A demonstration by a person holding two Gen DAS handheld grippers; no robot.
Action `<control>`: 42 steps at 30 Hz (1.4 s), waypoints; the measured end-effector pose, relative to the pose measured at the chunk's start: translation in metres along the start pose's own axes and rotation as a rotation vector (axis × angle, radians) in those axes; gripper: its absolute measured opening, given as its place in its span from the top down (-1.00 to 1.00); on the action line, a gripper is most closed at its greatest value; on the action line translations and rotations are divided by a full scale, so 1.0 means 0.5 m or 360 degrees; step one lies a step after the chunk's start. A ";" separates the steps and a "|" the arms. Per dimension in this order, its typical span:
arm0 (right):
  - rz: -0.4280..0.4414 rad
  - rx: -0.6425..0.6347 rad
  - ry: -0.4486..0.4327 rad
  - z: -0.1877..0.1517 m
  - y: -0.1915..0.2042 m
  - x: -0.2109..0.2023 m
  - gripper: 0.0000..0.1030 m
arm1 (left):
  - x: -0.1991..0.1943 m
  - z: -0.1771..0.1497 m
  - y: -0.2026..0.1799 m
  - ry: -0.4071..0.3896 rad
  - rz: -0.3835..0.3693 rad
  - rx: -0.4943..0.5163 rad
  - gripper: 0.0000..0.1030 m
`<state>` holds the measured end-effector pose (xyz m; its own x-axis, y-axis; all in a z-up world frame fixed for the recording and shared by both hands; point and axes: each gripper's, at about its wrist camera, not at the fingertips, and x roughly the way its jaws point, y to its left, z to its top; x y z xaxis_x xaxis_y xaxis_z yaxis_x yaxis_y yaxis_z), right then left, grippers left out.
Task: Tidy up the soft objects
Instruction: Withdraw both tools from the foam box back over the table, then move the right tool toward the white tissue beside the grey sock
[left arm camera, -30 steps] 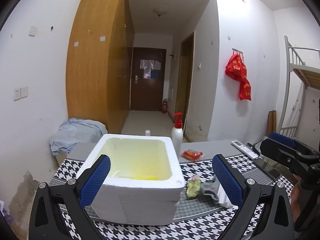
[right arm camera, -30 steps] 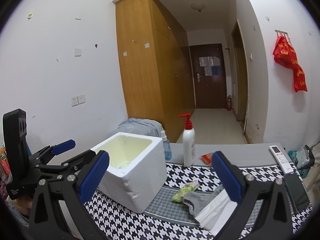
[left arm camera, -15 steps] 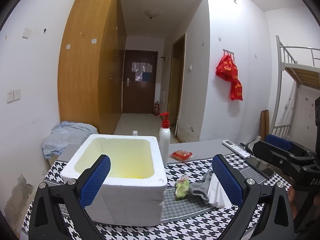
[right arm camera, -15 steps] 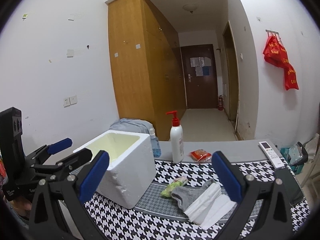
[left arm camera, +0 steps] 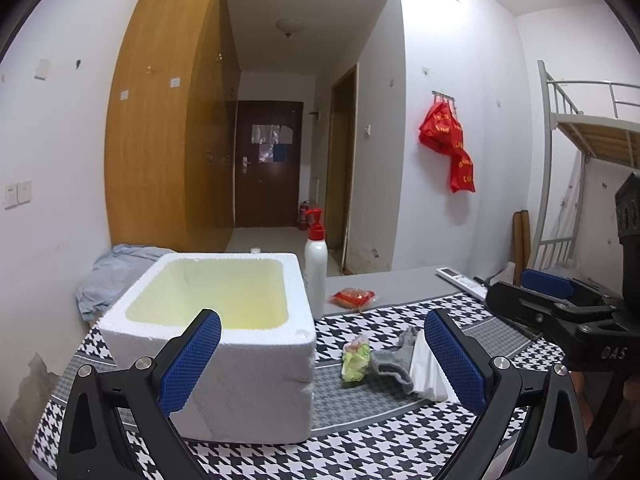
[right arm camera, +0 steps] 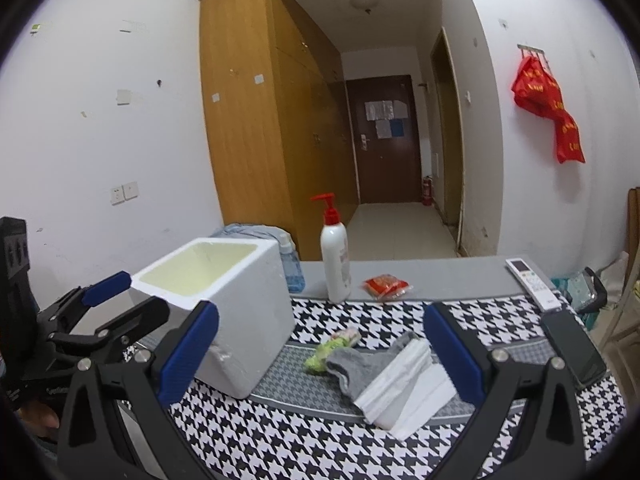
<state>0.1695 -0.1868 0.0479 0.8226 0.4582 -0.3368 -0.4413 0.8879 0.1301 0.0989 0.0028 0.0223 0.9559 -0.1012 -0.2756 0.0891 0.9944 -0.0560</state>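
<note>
A white foam box with a pale yellow inside stands on the houndstooth cloth. To its right lie a yellow-green soft item, a grey sock and a folded white cloth, touching one another. My left gripper is open, held back from the box with nothing between its fingers. My right gripper is open and empty too, facing the soft pile from the near side.
A pump bottle and a red packet sit behind the cloth. A remote and a phone lie at the right. Blue fabric is heaped at the far left.
Both grippers have drawn back and lowered a little, so the box and soft pile sit lower and farther off. Nothing was taken hold of; both stay open.
</note>
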 end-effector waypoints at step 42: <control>-0.0244 0.0137 0.0164 -0.095 -0.129 -0.021 -1.00 | 0.095 -0.072 -0.129 0.0258 -0.0305 0.0136 -0.98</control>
<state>0.1725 -0.2508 -0.0010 0.8346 0.3148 -0.4520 -0.2781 0.9491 0.1476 0.1284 -0.0671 -0.0217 0.8627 -0.2844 -0.4183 0.2942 0.9548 -0.0424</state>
